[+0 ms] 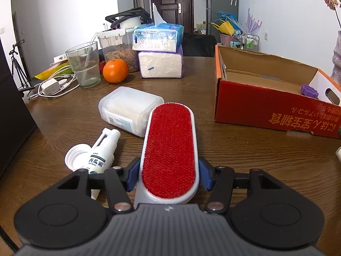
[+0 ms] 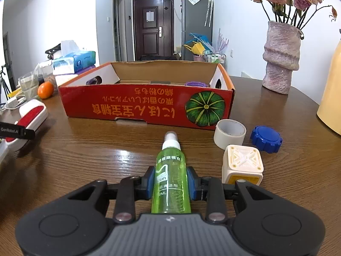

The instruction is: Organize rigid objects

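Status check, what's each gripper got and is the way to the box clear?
Left gripper shut on lint brush. Right gripper shut on green spray bottle. Cardboard box ahead, open. Nothing between bottle and box.

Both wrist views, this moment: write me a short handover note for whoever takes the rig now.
Left gripper: fingers shut on the red lint brush, held over the table.
Right gripper: fingers shut on the green spray bottle, nozzle pointing toward the red cardboard box.
Done: a purple lid already lies in the box.
Left: put the brush and the green bottle in the box. Still loose on the table are the white spray bottle, white cap, clear plastic case, tape roll, blue lid and cream cube.
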Demonstrator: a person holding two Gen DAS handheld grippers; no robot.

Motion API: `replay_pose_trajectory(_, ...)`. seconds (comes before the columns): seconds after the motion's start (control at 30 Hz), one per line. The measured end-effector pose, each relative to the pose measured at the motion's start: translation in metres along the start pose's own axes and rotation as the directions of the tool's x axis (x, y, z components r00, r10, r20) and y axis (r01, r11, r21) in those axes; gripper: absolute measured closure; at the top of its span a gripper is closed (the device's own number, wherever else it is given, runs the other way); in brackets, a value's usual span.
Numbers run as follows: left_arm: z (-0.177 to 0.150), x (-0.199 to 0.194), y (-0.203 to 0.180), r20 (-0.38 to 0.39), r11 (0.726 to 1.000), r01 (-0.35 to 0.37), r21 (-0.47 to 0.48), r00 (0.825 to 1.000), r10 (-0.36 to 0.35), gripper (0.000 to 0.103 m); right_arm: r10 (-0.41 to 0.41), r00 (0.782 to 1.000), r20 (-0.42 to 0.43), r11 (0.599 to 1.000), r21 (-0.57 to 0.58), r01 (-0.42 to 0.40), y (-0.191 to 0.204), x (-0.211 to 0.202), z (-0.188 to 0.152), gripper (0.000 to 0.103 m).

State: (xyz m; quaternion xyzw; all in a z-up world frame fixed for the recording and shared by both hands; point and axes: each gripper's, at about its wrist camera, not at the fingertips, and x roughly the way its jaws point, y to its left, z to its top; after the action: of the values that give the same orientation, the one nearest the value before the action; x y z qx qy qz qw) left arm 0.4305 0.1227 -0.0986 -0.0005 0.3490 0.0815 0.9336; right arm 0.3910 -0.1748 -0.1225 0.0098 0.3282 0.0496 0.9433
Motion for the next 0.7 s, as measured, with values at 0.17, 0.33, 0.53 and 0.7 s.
replay_pose_trajectory(0.17, 0.0, -0.009, 0.002, 0.025, 1.0, -0.001, -0.02, 1.0, 0.001, 0.046, 0.01, 1.0, 0.019, 1.0, 0.0, -0.01, 0.002, -0.004, 0.0, 0.073)
replay_pose_trajectory(0.33, -0.002, -0.017, -0.002, 0.041, 1.0, 0.005, -0.021, 0.999, -0.004, 0.046, 0.025, 0.999, 0.044, 1.0, 0.002, -0.025, 0.003, -0.008, 0.0, 0.073)
replay_pose_trajectory(0.53, -0.005, -0.027, -0.011, 0.051, 1.0, 0.017, -0.023, 0.999, -0.016, 0.046, 0.041, 0.996, 0.081, 0.999, 0.006, -0.042, 0.005, -0.016, 0.001, 0.073)
replay_pose_trajectory(0.7, -0.007, -0.039, -0.022, 0.068, 0.999, 0.043, -0.027, 0.997, -0.041, 0.046, 0.055, 0.992, 0.11, 0.998, 0.009, -0.056, 0.006, -0.022, 0.003, 0.073)
